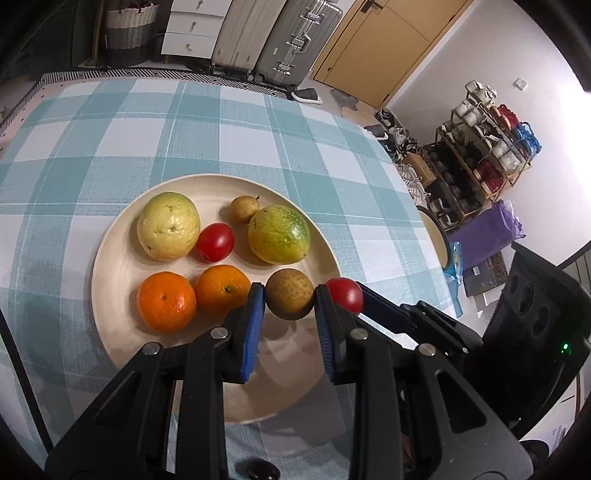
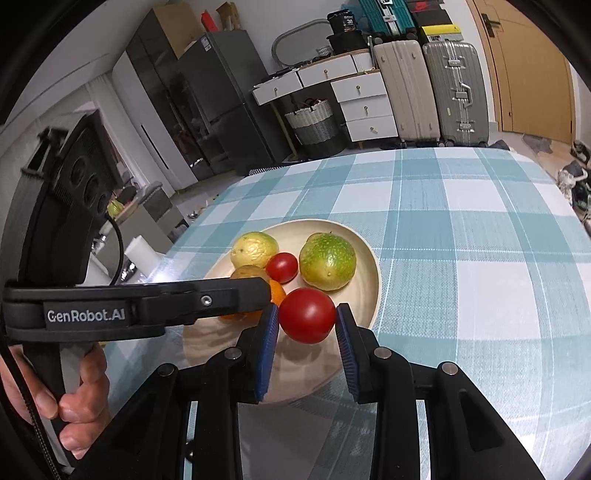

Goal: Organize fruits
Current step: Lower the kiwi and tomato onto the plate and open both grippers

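A cream plate (image 1: 110, 266) on the checked tablecloth holds a pale yellow fruit (image 1: 168, 226), a green-yellow fruit (image 1: 279, 234), a small red tomato (image 1: 215, 242), a small brown fruit (image 1: 243, 209) and two oranges (image 1: 167, 302). My left gripper (image 1: 289, 301) is shut on a round brown fruit (image 1: 290, 299) above the plate's near side. Just right of it, my right gripper (image 2: 307, 317) is shut on a larger red tomato (image 2: 307, 315) over the plate's (image 2: 373, 280) near rim. In the right wrist view one of the left gripper's fingers (image 2: 229, 295) crosses in front of the oranges and hides most of them.
The table (image 1: 110, 122) stretches far beyond the plate, with its right edge (image 1: 424, 206) close by. A hand (image 2: 85, 387) holds the left gripper's handle. Suitcases (image 1: 291, 40), white drawers (image 1: 192, 33), a basket (image 1: 127, 33) and a cup shelf (image 1: 484, 147) stand off the table.
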`<act>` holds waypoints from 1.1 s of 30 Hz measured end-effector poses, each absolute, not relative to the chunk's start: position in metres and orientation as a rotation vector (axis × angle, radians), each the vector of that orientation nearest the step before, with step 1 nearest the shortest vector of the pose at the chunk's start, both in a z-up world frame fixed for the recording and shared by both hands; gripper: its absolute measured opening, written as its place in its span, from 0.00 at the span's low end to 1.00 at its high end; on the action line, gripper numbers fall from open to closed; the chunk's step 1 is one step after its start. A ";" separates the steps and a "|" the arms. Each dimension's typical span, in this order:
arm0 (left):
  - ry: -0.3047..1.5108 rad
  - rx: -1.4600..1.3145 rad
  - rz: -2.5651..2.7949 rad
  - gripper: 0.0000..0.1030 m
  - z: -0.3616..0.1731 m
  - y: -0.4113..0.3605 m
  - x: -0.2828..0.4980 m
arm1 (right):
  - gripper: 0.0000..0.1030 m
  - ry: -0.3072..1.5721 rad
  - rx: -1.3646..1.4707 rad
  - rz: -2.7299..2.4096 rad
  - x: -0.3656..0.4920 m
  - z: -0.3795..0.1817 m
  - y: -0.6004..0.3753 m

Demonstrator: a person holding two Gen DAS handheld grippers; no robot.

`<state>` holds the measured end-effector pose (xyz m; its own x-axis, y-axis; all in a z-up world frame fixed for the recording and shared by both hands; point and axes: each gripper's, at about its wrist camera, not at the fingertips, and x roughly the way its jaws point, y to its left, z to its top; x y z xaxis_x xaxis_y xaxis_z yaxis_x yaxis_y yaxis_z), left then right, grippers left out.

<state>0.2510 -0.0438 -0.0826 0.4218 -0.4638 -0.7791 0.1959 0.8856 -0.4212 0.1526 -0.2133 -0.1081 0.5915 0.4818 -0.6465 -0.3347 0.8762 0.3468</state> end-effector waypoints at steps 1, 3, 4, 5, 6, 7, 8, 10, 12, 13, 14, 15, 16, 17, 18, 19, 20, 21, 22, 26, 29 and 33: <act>1.060 -0.288 -0.418 0.24 -0.084 -0.043 0.252 | 0.31 0.809 0.196 0.476 0.154 -0.109 -0.213; 1.053 -0.283 -0.421 0.24 -0.085 -0.042 0.254 | 0.31 0.822 0.219 0.485 0.157 -0.112 -0.214; 1.053 -0.275 -0.419 0.24 -0.086 -0.042 0.254 | 0.31 0.827 0.225 0.488 0.157 -0.113 -0.214; 1.057 -0.279 -0.419 0.24 -0.087 -0.042 0.256 | 0.31 0.826 0.219 0.485 0.157 -0.114 -0.213; 1.066 -0.285 -0.426 0.24 -0.089 -0.042 0.258 | 0.31 0.823 0.213 0.481 0.157 -0.114 -0.212; 1.066 -0.291 -0.425 0.24 -0.089 -0.042 0.259 | 0.31 0.822 0.209 0.479 0.157 -0.115 -0.212; 1.064 -0.294 -0.424 0.24 -0.090 -0.042 0.260 | 0.31 0.824 0.206 0.474 0.158 -0.115 -0.211; 1.067 -0.299 -0.426 0.24 -0.090 -0.042 0.262 | 0.31 0.826 0.210 0.472 0.160 -0.116 -0.211; 1.076 -0.304 -0.430 0.24 -0.092 -0.043 0.265 | 0.32 0.835 0.213 0.469 0.163 -0.118 -0.211; 1.084 -0.308 -0.435 0.24 -0.092 -0.043 0.267 | 0.32 0.841 0.213 0.464 0.165 -0.119 -0.210; 1.088 -0.313 -0.440 0.24 -0.093 -0.043 0.269 | 0.32 0.845 0.215 0.456 0.166 -0.120 -0.210; 1.089 -0.318 -0.441 0.24 -0.092 -0.043 0.270 | 0.32 0.845 0.220 0.453 0.167 -0.121 -0.211; 1.087 -0.319 -0.442 0.24 -0.092 -0.043 0.271 | 0.33 0.846 0.226 0.452 0.168 -0.121 -0.212; 1.089 -0.317 -0.444 0.24 -0.091 -0.044 0.271 | 0.37 0.847 0.231 0.447 0.169 -0.121 -0.213; 1.088 -0.311 -0.451 0.24 -0.089 -0.045 0.271 | 0.48 0.846 0.234 0.444 0.170 -0.120 -0.213; 1.084 -0.303 -0.461 0.24 -0.087 -0.046 0.271 | 0.49 0.847 0.236 0.454 0.170 -0.120 -0.213; 1.075 -0.295 -0.466 0.25 -0.085 -0.047 0.269 | 0.49 0.845 0.234 0.463 0.169 -0.118 -0.213; 1.067 -0.294 -0.465 0.28 -0.083 -0.047 0.268 | 0.49 0.838 0.231 0.465 0.168 -0.117 -0.212; 1.062 -0.301 -0.466 0.29 -0.081 -0.045 0.267 | 0.49 0.824 0.225 0.467 0.166 -0.114 -0.212; 1.046 -0.316 -0.462 0.30 -0.075 -0.039 0.261 | 0.50 0.804 0.225 0.463 0.161 -0.108 -0.213; 1.034 -0.318 -0.455 0.30 -0.069 -0.032 0.254 | 0.50 0.789 0.230 0.452 0.156 -0.104 -0.216; 1.020 -0.310 -0.443 0.30 -0.062 -0.024 0.242 | 0.50 0.770 0.227 0.440 0.149 -0.097 -0.220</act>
